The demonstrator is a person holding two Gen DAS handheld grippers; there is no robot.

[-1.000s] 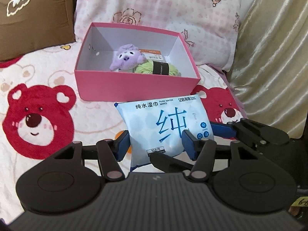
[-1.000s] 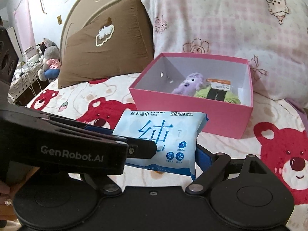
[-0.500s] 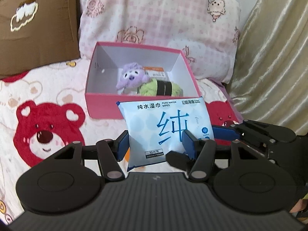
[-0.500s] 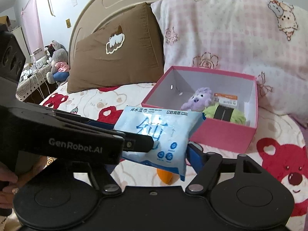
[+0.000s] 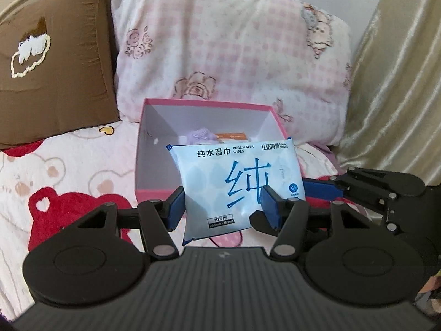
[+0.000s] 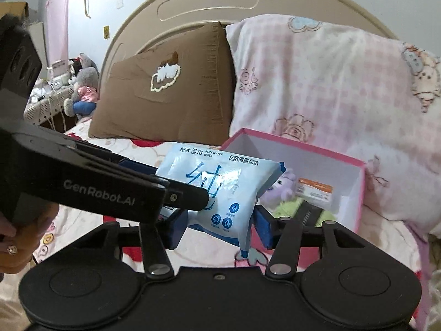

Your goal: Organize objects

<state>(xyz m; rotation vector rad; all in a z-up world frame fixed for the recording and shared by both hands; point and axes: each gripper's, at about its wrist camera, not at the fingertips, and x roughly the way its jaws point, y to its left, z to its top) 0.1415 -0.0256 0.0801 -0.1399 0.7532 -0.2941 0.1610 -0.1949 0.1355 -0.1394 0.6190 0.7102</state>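
A light-blue wipes pack (image 5: 237, 176) hangs in the air in front of the open pink box (image 5: 154, 193). My left gripper (image 5: 223, 207) is shut on its lower half. From the right, the right gripper's fingers (image 5: 319, 187) reach the pack's lower right corner. In the right wrist view the wipes pack (image 6: 220, 190) sits between the pads of my right gripper (image 6: 219, 227). Its jaws are closing and both pads touch the pack. The left gripper's fingers (image 6: 187, 195) cross in from the left. The pink box (image 6: 361, 193) holds a purple plush (image 6: 281, 187) and green yarn (image 6: 289, 209).
The box rests on a bear-print blanket (image 5: 69, 171). A brown pillow (image 5: 55, 69) and a pink checked pillow (image 5: 234, 55) lean on the headboard (image 6: 206, 8) behind it. A beige curtain (image 5: 399, 82) hangs at the right. Stuffed toys (image 6: 82, 88) sit beside the bed, far left.
Both grippers have risen and moved toward the box with the pack, which now overlaps the box's front wall. The right gripper's jaws have narrowed onto the pack.
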